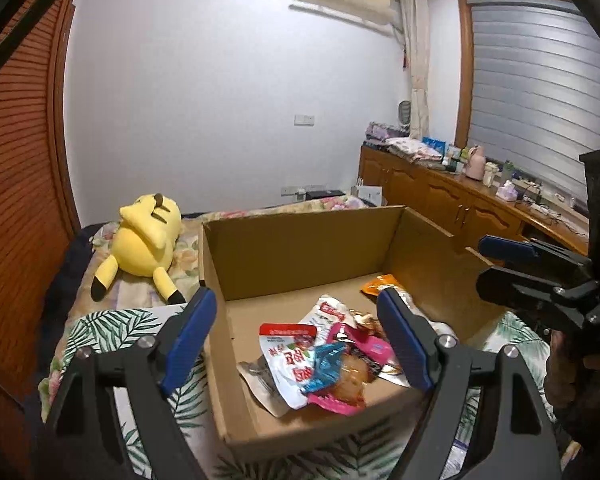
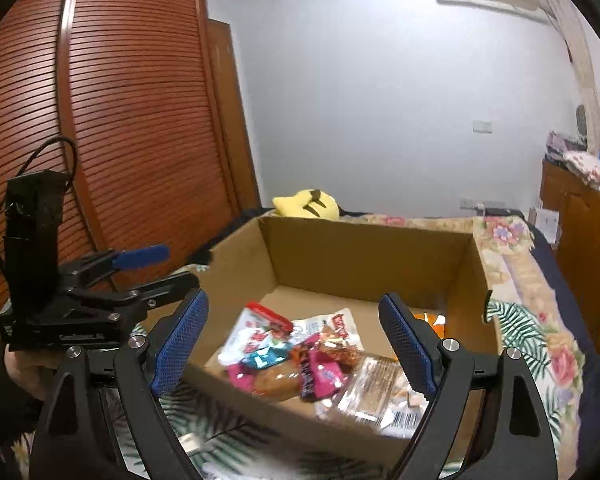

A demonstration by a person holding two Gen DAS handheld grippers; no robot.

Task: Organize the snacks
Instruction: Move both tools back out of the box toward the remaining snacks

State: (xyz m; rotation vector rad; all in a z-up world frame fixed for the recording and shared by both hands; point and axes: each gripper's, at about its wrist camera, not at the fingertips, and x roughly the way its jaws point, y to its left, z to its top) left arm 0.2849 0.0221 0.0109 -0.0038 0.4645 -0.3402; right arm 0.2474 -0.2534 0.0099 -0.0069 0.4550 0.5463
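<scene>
Cardboard box point(image 1: 300, 248) sits open just ahead of both of your grippers, with the snack packets point(image 1: 320, 356) heaped on its floor near the front wall. Your left gripper point(image 1: 300, 336) is released, jaws wide with nothing between the pads; your right gripper point(image 2: 296, 340) is likewise spread and empty above the same heap. Judging by that, the packets are dropped in, so the next pick needs care: choose one packet at the top of the pile, such as the pink wrapper point(image 2: 324, 376), and come down on its edge rather than the crinkly middle. Keep the two grippers apart. Beneath the box lies a leaf-print cloth point(image 1: 100, 328) on a floral bed; a yellow plush toy point(image 1: 144, 248) rests beyond your left gripper, louvred wardrobe doors point(image 2: 132, 120) further left.
</scene>
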